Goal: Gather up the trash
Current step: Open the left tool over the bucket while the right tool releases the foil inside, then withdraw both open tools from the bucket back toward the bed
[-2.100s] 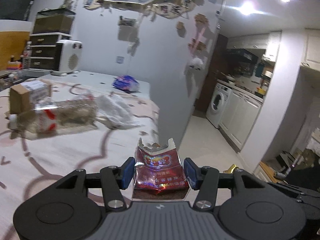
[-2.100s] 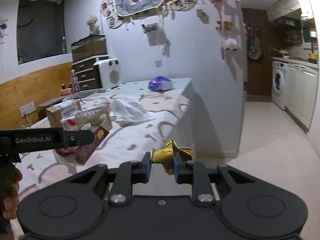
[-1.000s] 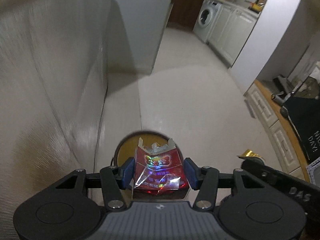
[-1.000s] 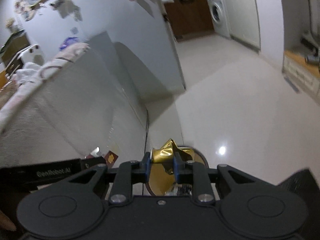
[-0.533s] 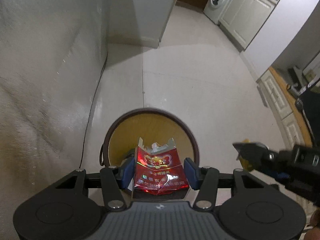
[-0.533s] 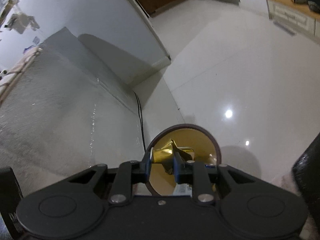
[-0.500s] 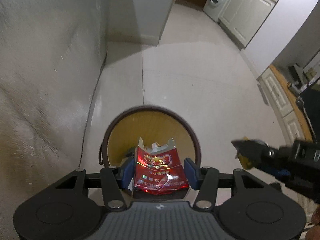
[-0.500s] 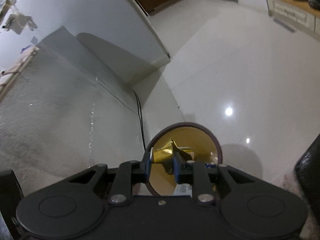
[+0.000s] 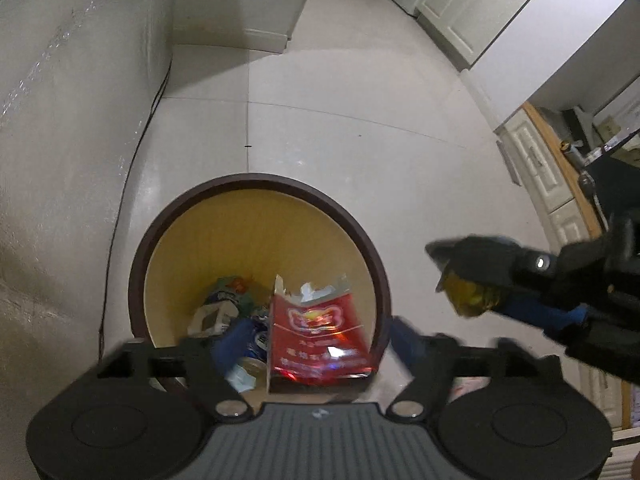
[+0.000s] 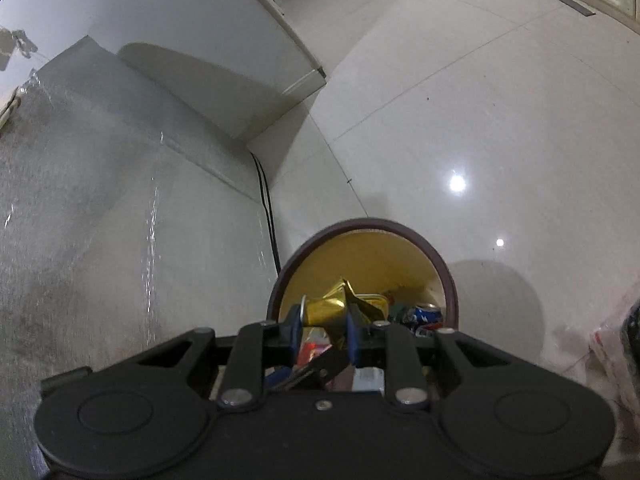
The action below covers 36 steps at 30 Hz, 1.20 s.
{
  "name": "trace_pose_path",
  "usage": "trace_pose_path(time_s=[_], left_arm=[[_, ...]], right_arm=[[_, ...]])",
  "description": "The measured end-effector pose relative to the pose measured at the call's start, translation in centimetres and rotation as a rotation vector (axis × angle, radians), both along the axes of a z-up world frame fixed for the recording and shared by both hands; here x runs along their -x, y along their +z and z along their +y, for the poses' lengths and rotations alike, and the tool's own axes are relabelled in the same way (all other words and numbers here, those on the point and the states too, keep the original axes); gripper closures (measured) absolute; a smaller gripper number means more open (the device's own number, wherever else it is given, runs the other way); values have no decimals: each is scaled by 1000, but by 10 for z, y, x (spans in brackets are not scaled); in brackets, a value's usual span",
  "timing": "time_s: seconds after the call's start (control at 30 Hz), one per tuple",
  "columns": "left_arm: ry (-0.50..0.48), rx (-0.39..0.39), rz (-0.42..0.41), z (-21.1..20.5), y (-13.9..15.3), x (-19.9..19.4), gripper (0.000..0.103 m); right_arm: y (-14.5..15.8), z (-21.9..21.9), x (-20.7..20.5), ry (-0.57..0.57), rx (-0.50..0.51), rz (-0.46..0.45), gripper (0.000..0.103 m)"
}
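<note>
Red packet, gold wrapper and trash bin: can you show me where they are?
red packet [image 9: 318, 332], left wrist view, front face.
gold wrapper [image 10: 325, 310], right wrist view, crumpled middle.
trash bin [image 9: 256, 179], left wrist view, far rim.

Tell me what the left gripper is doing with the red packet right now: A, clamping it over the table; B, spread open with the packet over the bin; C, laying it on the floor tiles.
B: the left gripper is spread wide, clear of the red packet, above the bin.
</note>
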<state>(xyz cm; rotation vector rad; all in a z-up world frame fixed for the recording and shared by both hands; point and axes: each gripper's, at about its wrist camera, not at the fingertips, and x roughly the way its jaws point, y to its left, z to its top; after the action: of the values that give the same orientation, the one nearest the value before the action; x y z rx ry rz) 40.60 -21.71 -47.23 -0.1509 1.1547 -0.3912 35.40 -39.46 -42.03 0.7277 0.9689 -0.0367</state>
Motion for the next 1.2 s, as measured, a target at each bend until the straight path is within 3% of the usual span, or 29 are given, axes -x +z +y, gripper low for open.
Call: trace_pose_path(time_s=[0.17,0.23,0.27,0.33,0.37,0.67,0.97,1.03,1.2], left_arm=[[-26,-29,6,1,-2,5,15],[-29,-37,19,4,-3,8,14],[-36,-41,24,5,-2,10,14],[-47,-58,30,7,-1,14,14],[-52,-71,30,8,0,16,14],[-79,-130,21,12,15,31,3],[-67,-162,19,19,29,37,0],[-68,-167,18,21,32,38,0],[-52,-182,13,29,45,45,0]], right_arm=[[-7,0,-21,26,-2,16,80],[-11,2,-30,32,-6,20,75],[-14,2,-34,32,-10,22,71],[-18,5,-39,31,-1,38,46],[-19,6,-40,33,10,52,43],[-33,1,-29,88,41,127,39],[-18,5,-14,162,87,118,13],[-14,7,-11,175,99,110,1],[-2,13,-7,201,139,100,0]])
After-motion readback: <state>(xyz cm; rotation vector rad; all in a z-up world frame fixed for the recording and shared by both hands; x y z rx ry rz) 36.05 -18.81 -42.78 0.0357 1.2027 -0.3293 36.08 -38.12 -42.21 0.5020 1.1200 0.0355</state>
